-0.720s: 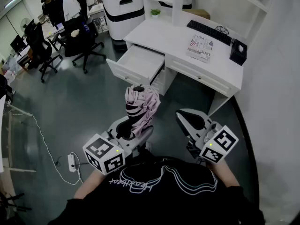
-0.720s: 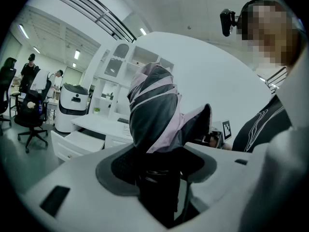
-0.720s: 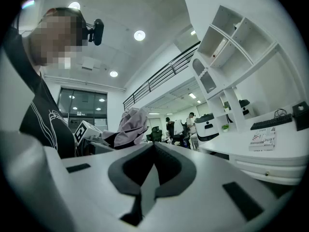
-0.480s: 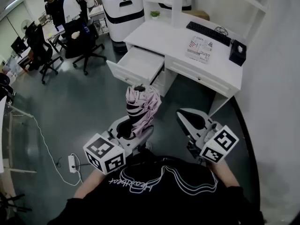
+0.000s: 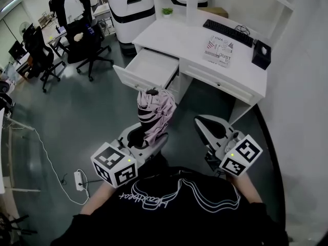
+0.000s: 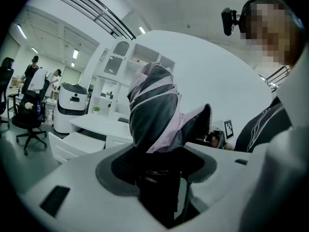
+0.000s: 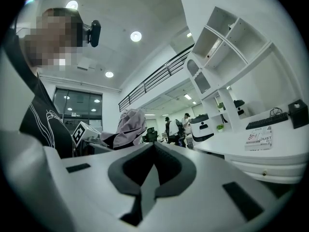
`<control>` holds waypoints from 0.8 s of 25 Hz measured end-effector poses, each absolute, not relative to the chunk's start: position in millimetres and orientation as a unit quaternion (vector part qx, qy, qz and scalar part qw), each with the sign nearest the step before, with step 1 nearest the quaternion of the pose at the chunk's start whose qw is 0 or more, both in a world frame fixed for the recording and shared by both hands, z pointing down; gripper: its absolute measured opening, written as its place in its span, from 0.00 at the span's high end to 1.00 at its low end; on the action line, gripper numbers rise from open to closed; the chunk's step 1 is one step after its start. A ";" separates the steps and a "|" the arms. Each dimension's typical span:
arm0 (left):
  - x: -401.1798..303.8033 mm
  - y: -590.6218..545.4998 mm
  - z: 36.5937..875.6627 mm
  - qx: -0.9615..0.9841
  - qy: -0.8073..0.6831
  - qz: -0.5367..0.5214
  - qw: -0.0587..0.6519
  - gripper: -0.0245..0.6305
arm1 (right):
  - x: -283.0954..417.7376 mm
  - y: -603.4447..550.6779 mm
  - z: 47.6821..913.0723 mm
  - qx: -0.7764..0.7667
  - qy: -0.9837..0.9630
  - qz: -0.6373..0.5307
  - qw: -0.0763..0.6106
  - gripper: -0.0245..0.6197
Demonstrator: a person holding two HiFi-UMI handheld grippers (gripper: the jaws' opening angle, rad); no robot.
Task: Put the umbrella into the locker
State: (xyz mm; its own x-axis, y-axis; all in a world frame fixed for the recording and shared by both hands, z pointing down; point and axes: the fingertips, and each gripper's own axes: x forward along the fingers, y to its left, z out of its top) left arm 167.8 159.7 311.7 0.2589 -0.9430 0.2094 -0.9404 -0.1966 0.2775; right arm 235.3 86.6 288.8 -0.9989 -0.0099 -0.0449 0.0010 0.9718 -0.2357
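A folded umbrella (image 5: 155,111) with pink and dark stripes stands upright in my left gripper (image 5: 146,137), which is shut on its dark lower end. In the left gripper view the umbrella (image 6: 154,110) rises out of the left gripper (image 6: 159,163) and hides much of what lies ahead. My right gripper (image 5: 205,127) hovers to the right at about the same height, shut with nothing in it. The right gripper view shows the right gripper (image 7: 153,151) with its pads together, and the umbrella (image 7: 129,124) off to its left. Ahead, an open white drawer (image 5: 146,68) juts from the white desk (image 5: 184,40).
On the desk lie a keyboard (image 5: 228,33), a magazine (image 5: 219,47) and a black box (image 5: 261,54). A white rounded machine (image 5: 132,9) stands behind the drawer. Office chairs (image 5: 87,42) and people are at the far left. A power strip (image 5: 78,177) with its cable lies on the floor.
Both grippers keep their places and the umbrella stays in the left one. Only the head view has shifted slightly.
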 end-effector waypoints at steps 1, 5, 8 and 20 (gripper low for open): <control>164.4 156.2 313.3 0.774 -0.608 -0.003 0.177 0.60 | 232.0 83.7 290.7 -0.004 0.993 -0.119 0.021 0.96; 145.4 140.5 320.8 0.777 -0.604 -0.004 0.175 0.60 | 213.2 70.7 298.3 -0.009 0.993 -0.117 0.015 0.96; 122.6 126.3 326.7 0.780 -0.601 -0.010 0.176 0.60 | 194.3 59.5 304.1 -0.016 0.993 -0.114 0.006 0.96; -17.8 48.3 338.9 0.803 -0.558 0.003 0.208 0.60 | 57.7 -12.2 314.5 -0.068 0.987 -0.141 -0.020 0.96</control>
